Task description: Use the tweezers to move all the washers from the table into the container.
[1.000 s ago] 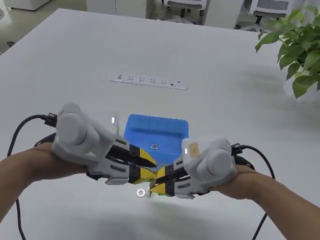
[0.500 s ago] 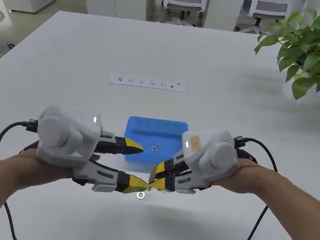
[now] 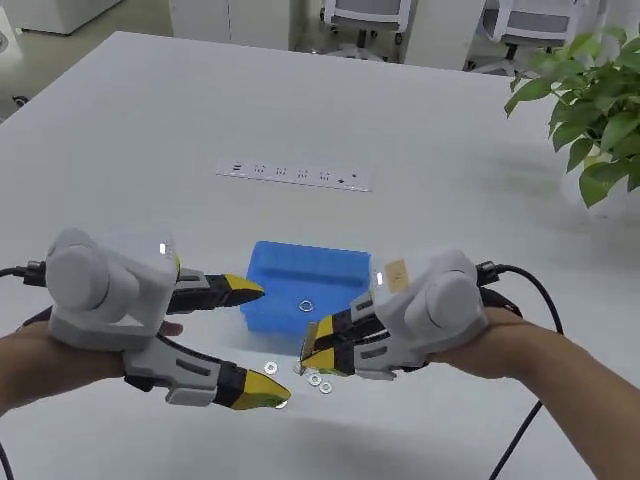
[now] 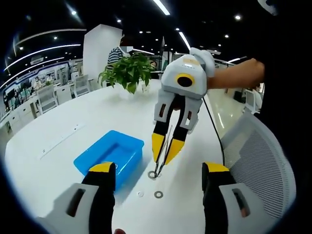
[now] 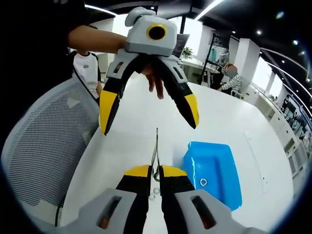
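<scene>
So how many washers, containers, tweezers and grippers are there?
Container: 1
Tweezers: 1
Grippers: 2, the left gripper and the right gripper
Washers: 4 that I can make out, 3 on the table and 1 in the container
Total: 8

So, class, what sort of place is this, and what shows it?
Most likely an open-plan office or meeting room: a large white table with a power strip on it, office chairs behind it, and a potted plant.

White table [image 3: 450,200], inset power strip [image 3: 292,175], green plant [image 3: 590,110] at edge, office chairs [image 3: 362,12] behind, ceiling strip lights [image 4: 161,6].
</scene>
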`<state>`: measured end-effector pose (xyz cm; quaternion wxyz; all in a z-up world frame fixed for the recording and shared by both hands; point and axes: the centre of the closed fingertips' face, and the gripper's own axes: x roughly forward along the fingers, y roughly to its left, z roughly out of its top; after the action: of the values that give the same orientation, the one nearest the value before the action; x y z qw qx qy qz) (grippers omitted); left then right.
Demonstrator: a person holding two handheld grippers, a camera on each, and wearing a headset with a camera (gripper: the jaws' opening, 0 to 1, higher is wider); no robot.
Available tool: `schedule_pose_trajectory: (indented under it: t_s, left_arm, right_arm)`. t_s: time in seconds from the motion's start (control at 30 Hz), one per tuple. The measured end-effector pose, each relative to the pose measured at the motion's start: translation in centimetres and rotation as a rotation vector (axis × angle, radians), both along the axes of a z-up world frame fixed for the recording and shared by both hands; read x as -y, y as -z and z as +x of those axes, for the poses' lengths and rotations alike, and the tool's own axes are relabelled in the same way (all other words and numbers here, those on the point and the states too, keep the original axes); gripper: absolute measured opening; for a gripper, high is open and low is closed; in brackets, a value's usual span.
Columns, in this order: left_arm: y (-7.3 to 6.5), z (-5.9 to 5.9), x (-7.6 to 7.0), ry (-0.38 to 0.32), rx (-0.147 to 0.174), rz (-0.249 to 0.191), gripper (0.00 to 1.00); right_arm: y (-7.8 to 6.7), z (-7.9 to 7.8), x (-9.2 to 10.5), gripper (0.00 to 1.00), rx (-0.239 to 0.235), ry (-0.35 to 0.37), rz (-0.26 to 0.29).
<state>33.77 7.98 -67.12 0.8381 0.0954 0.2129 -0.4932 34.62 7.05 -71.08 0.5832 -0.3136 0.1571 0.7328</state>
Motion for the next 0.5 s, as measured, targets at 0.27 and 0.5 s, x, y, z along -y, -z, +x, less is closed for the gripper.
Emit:
schedule_pose_trajectory:
  t_s: [0.27,0.5]
  left_arm:
    - [0.1,0.0,-0.6,-0.025,-0.001,-0.003,0.84]
    - [0.0,0.2,-1.0,-0.044,0.01,-0.004,0.89]
  right_arm:
    - [-0.9,1.3,0.1,0.07,0.014,0.02,0.014]
    - [-1.4,2.6,0.2,0.07,0.026,0.04,0.02]
